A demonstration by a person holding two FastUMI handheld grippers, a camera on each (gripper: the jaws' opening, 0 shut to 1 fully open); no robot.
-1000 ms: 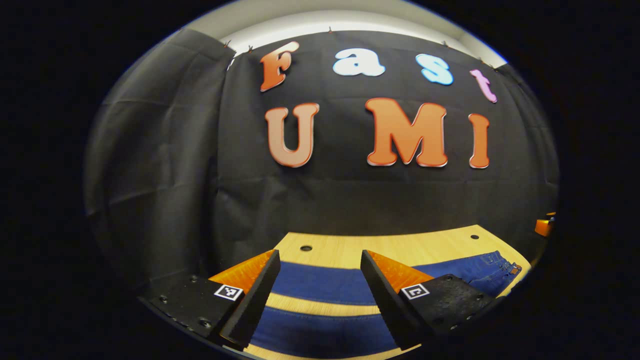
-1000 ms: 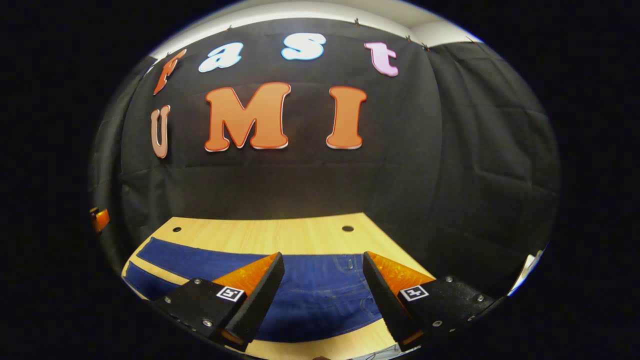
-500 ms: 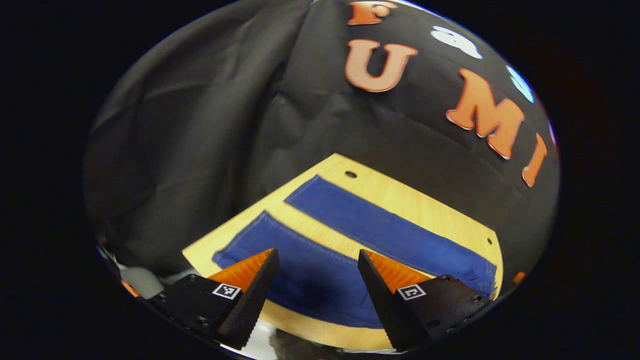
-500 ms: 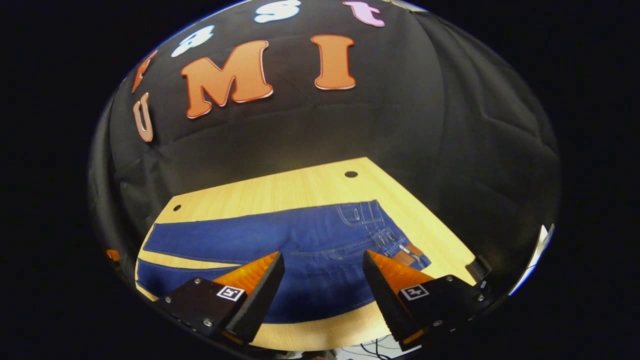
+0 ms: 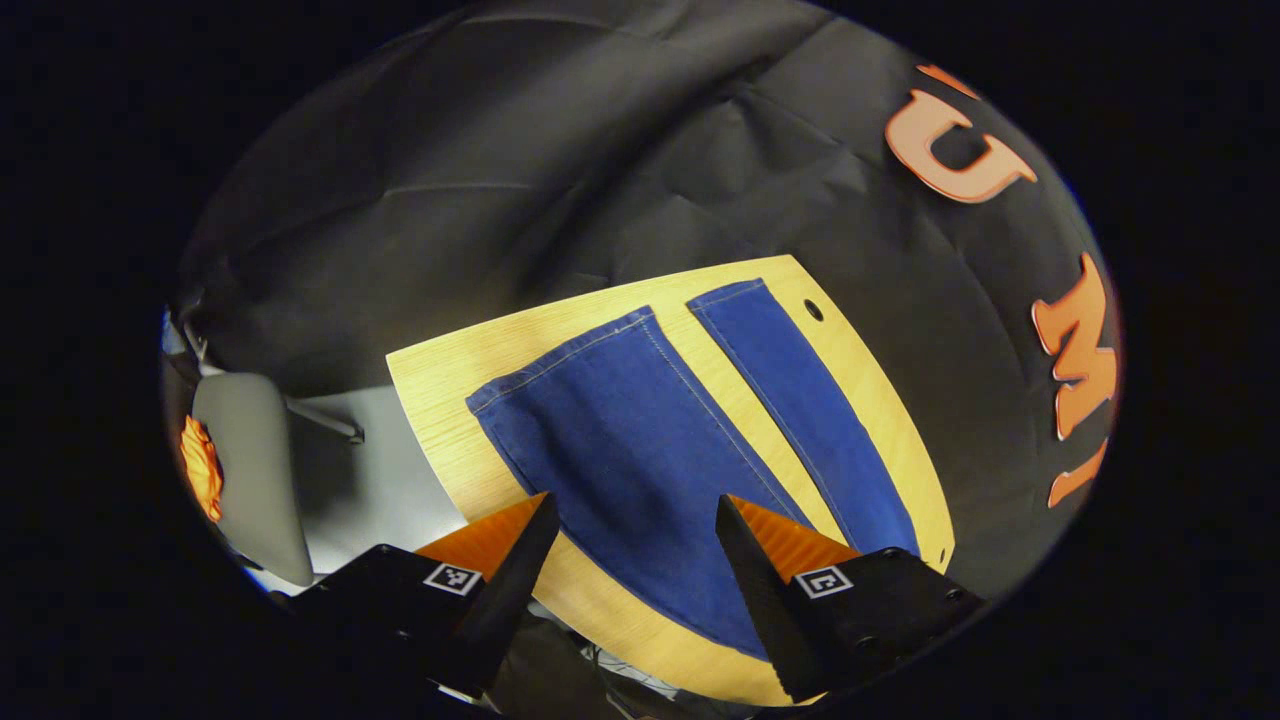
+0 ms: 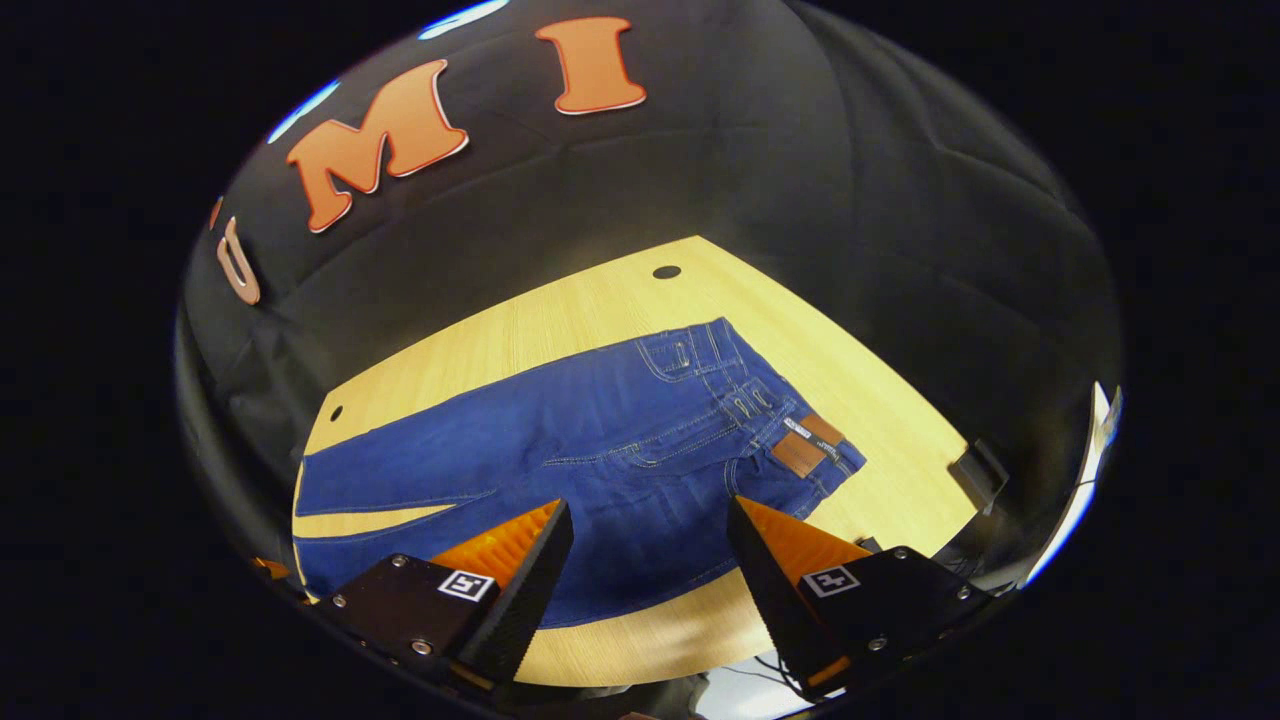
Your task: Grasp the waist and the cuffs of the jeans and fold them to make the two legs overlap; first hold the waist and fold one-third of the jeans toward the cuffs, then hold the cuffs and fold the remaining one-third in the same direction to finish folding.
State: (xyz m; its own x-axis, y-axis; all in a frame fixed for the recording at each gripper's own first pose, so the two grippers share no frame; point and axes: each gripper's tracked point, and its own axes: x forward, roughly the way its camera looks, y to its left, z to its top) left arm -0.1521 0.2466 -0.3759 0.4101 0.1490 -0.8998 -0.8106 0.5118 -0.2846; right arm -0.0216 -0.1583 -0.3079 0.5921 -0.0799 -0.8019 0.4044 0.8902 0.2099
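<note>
Both grippers have swung down and outward since a second ago. Left gripper (image 5: 630,580) now hangs over the cuffs, right gripper (image 6: 645,590) over the waist. Jeans (image 6: 600,450) lie flat and unfolded on the worktop (image 6: 600,310), both sets of jaws apart, holding nothing.

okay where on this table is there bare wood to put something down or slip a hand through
Bare wood on the table lies between the jeans and the back wall, and in a narrower band along the near edge. A thin strip runs between the two legs toward the cuffs. There is also wood beyond the waist. The middle is covered by denim.
</note>
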